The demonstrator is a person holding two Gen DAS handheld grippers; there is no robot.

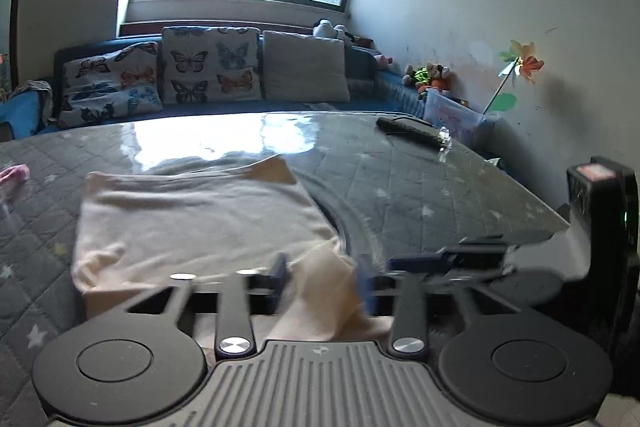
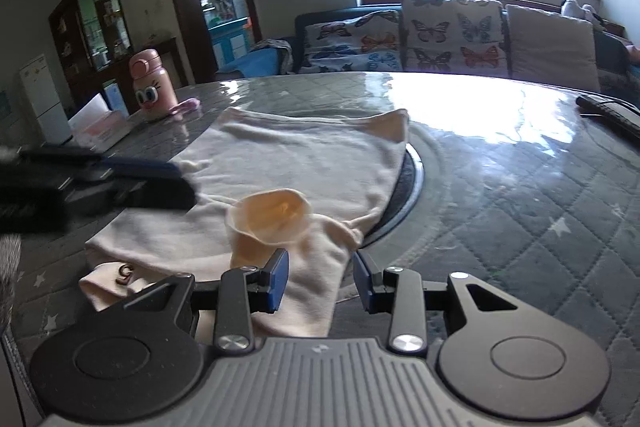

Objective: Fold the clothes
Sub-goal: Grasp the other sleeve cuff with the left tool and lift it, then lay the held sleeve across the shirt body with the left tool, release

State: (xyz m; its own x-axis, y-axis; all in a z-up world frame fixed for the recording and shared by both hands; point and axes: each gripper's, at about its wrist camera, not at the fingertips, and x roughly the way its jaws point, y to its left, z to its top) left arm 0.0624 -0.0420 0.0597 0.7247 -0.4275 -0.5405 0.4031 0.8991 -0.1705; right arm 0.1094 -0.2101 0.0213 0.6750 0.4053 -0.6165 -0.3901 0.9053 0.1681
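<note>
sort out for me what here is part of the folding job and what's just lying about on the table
Job: cream garment, its sleeve between the open right gripper, left gripper.

Lying about: pink bottle, pink cloth, black remote, box.

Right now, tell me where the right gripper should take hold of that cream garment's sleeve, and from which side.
Grip the sleeve just below its open cuff, where the fabric narrows into a band that would fit between the fingers. Come in from the near table edge, straight ahead: the right gripper is open and already straddles that band. The cuff itself curls upward and would probably crumple.
</note>
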